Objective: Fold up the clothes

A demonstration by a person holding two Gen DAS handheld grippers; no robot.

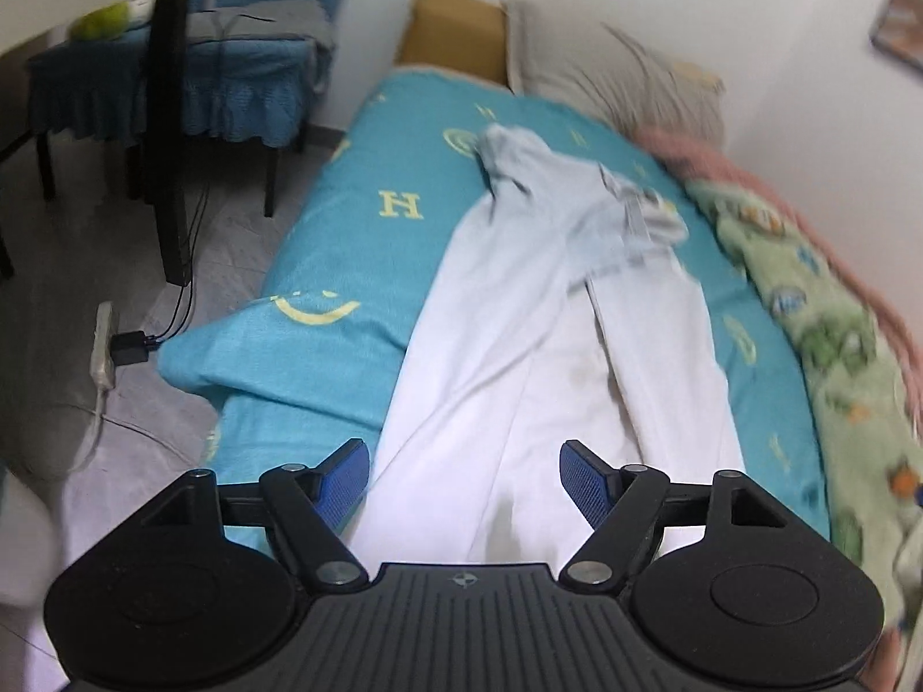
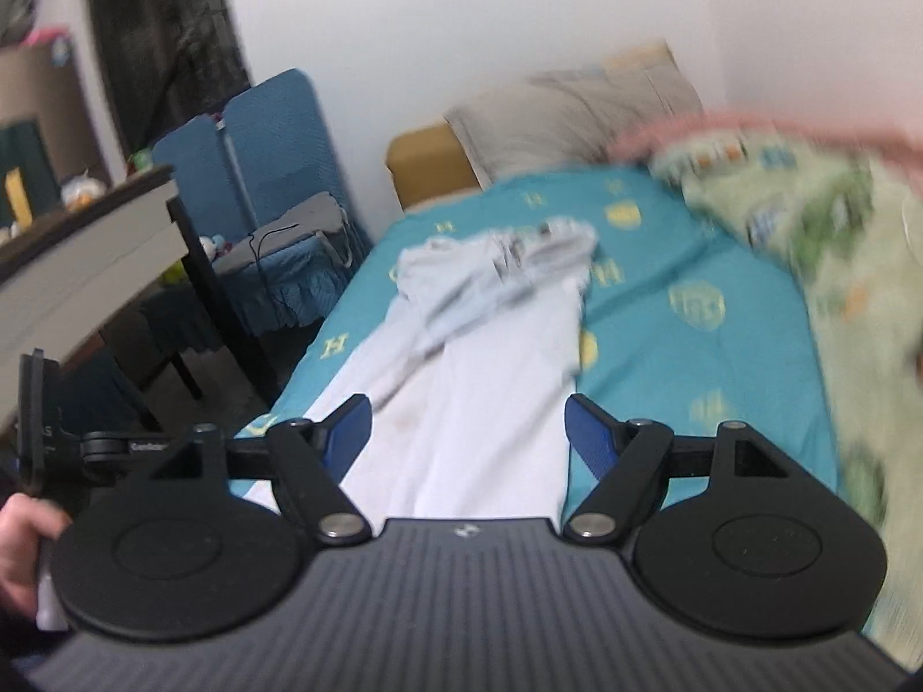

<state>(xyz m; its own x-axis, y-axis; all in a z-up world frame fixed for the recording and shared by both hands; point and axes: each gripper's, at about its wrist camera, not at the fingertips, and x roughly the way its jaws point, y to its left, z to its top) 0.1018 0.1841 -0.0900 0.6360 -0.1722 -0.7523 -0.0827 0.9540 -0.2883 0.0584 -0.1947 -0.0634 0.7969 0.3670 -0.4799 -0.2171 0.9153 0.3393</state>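
Pale white trousers (image 1: 519,311) lie lengthwise on the teal bedsheet (image 1: 346,242), their far end bunched and folded over toward the pillow. My left gripper (image 1: 464,473) hovers above the near end of the trousers, jaws wide apart, blue pads (image 1: 346,476) touching nothing. In the right wrist view the same trousers (image 2: 473,380) stretch away from me, crumpled at the far end. My right gripper (image 2: 467,429) stands open above their near part, with nothing between its pads (image 2: 588,432). That view is blurred.
A green patterned blanket (image 1: 807,311) with a pink edge lies along the wall side of the bed. A grey pillow (image 1: 623,81) sits at the head. Left of the bed are a blue-covered chair (image 1: 231,81), a desk (image 2: 86,248), floor cables and a power strip (image 1: 107,346). A hand (image 2: 23,542) holds the other gripper's handle.
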